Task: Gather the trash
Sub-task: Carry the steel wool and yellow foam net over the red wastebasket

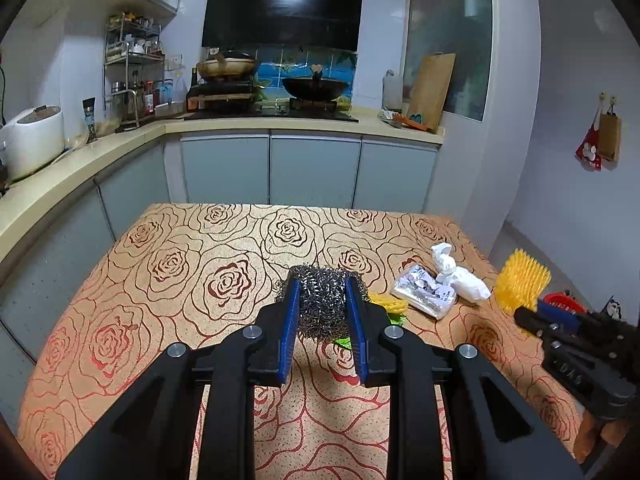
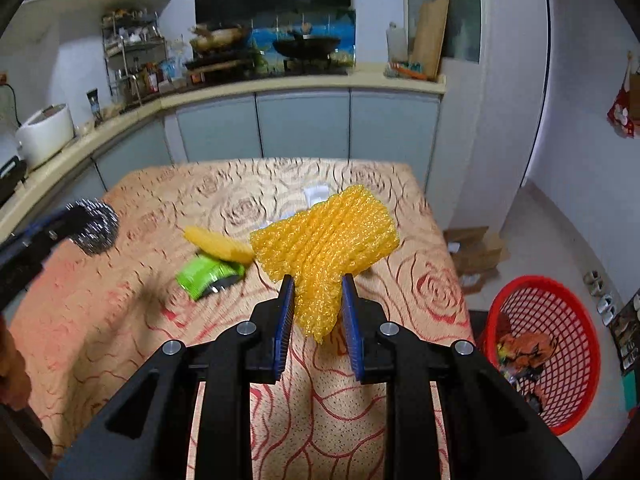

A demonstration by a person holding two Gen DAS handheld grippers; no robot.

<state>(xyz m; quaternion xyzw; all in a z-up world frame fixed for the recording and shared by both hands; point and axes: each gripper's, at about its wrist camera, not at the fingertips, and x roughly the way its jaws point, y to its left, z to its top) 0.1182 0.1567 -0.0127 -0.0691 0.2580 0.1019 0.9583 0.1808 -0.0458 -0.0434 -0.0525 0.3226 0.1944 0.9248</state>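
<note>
My left gripper (image 1: 322, 294) is shut on a steel wool scourer (image 1: 322, 300) and holds it above the rose-patterned table (image 1: 160, 272). My right gripper (image 2: 318, 290) is shut on a yellow foam net (image 2: 326, 240), lifted above the table's right side; it also shows in the left wrist view (image 1: 520, 280). On the table lie a yellow sponge (image 2: 218, 244), a green wrapper (image 2: 206, 274), a crumpled white tissue (image 1: 460, 276) and a clear plastic packet (image 1: 424, 290). A red mesh basket (image 2: 560, 360) with some trash in it stands on the floor at the right.
Kitchen counters (image 1: 80, 168) with a rice cooker (image 1: 34, 140), spice rack and stove run along the left and back. Cardboard boxes (image 2: 476, 252) lie on the floor beyond the basket. A wall stands at the right.
</note>
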